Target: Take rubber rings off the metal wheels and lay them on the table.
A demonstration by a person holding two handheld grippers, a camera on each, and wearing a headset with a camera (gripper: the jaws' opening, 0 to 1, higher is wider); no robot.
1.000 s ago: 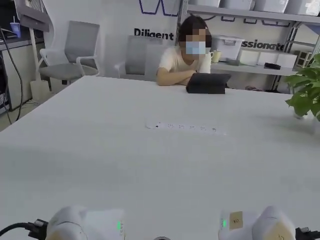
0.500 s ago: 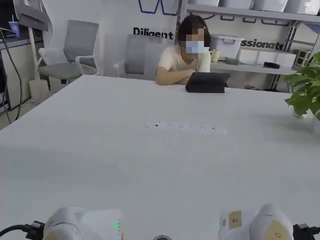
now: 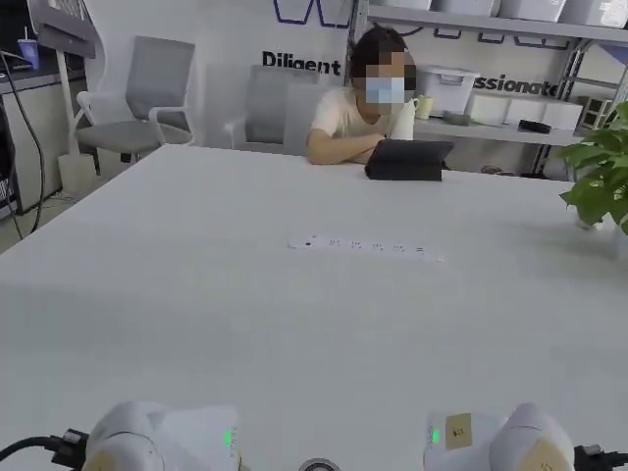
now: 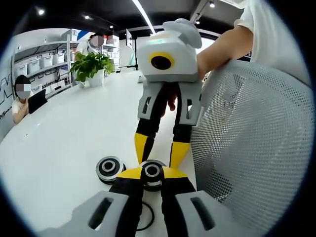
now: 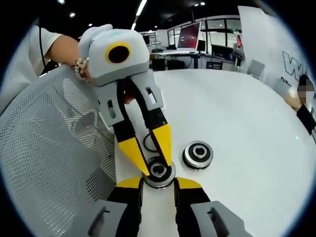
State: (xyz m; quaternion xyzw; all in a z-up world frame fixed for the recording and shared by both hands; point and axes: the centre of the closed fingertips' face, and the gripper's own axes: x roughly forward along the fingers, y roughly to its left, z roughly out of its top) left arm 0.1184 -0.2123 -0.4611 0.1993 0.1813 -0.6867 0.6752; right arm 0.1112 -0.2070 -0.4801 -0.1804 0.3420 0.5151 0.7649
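Scene: we see a wide white table point(image 3: 314, 324). The mesh back of a chair point(image 4: 247, 148) stands close behind the work. At the far side a seated person point(image 3: 363, 118) leans over a dark tablet point(image 3: 407, 162). A leafy plant point(image 3: 601, 177) stands at the right edge. A white power strip point(image 3: 363, 247) lies mid-table, well apart from the work.

Tools: the right gripper point(image 5: 159, 183) and left gripper point(image 4: 151, 174) point at each other over the near edge of the table. In the head view their white tops sit at the bottom edge.

Right gripper: its yellow tips flank one metal wheel point(image 5: 158, 171) and press its two sides. We log it as clamped on that wheel.

Left gripper: its tips narrow to a V and meet the same wheel's rim from the opposite side. We cannot tell whether they pinch the rim or merely rest on it.

Second wheel point(image 5: 198, 154): it lies flat on the table just beside the held one, apart from both tools. Its dark outer band is in place.

Thin black loop point(image 5: 145, 140): it shows between the left gripper's jaws, behind the tips. We cannot tell whether it is a rubber ring, or whether it is gripped.
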